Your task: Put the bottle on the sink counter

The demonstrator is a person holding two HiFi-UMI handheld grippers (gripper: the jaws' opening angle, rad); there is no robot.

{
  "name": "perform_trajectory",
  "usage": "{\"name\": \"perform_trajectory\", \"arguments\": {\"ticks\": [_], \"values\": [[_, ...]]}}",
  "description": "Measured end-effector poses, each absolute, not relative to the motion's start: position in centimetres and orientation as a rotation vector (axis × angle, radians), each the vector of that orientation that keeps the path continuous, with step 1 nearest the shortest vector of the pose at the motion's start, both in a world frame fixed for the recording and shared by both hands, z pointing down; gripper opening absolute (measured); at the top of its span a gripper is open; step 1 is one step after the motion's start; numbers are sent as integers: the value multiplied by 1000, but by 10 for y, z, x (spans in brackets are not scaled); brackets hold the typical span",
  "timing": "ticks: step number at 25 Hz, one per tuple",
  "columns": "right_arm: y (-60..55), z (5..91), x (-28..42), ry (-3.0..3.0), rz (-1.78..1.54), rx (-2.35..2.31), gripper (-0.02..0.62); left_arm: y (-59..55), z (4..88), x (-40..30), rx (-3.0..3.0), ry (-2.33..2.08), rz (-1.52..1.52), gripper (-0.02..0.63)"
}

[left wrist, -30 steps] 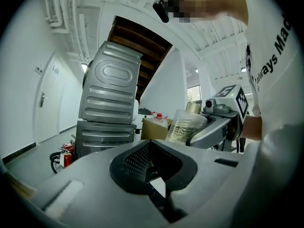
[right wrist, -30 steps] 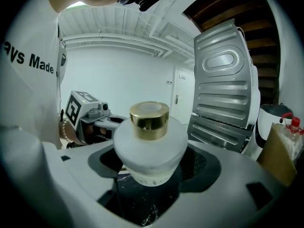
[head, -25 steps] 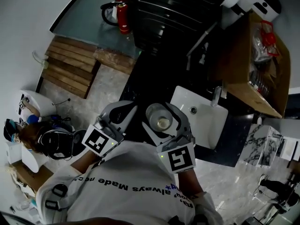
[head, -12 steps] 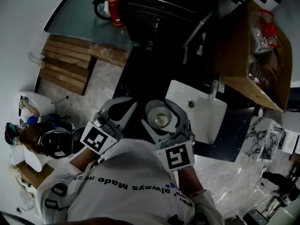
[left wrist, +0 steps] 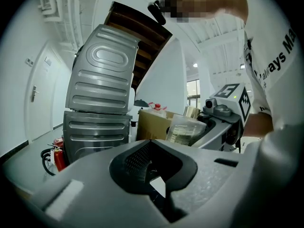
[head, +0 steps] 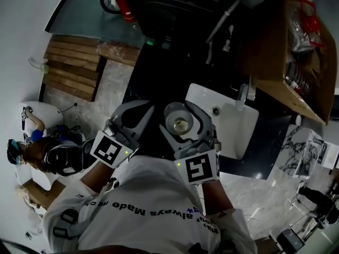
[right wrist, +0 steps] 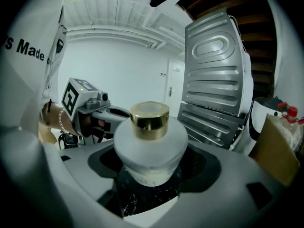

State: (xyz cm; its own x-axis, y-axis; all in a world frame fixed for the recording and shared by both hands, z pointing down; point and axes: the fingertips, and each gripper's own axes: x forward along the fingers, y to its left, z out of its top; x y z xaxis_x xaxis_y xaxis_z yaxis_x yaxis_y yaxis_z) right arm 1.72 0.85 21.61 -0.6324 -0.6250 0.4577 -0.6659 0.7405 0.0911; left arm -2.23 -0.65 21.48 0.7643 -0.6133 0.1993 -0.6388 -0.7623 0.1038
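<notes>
A squat frosted white bottle point(head: 180, 125) with a gold cap point(right wrist: 149, 119) sits upright between the jaws of my right gripper point(head: 181, 115), which is shut on its body point(right wrist: 151, 148). In the head view it hangs over the black counter point(head: 153, 91), just left of the white sink basin point(head: 233, 128). My left gripper point(head: 142, 112) is beside it on the left, shut and holding nothing point(left wrist: 152, 175). The left gripper view shows the bottle point(left wrist: 184, 129) to its right. The bottle's base is hidden by the jaws.
A faucet point(head: 242, 97) stands at the basin's far edge. An open cardboard box point(head: 296, 52) of items sits at the right. A grey ribbed metal unit point(left wrist: 102, 94) rises ahead. A wooden pallet point(head: 79, 70) and a red fire extinguisher point(head: 123, 4) are on the floor at left.
The bottle stays held in my right gripper. Both grippers keep nearly the same place in the view, while the counter and sink have shifted slightly up and toward them.
</notes>
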Motion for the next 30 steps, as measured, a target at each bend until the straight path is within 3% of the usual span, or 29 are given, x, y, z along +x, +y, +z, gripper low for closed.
{"name": "perform_trajectory", "arguments": {"ticks": [30], "values": [[-155, 421, 43, -2279, 290, 1125, 334, -154, 406, 6, 2719, -927, 443, 5]]}}
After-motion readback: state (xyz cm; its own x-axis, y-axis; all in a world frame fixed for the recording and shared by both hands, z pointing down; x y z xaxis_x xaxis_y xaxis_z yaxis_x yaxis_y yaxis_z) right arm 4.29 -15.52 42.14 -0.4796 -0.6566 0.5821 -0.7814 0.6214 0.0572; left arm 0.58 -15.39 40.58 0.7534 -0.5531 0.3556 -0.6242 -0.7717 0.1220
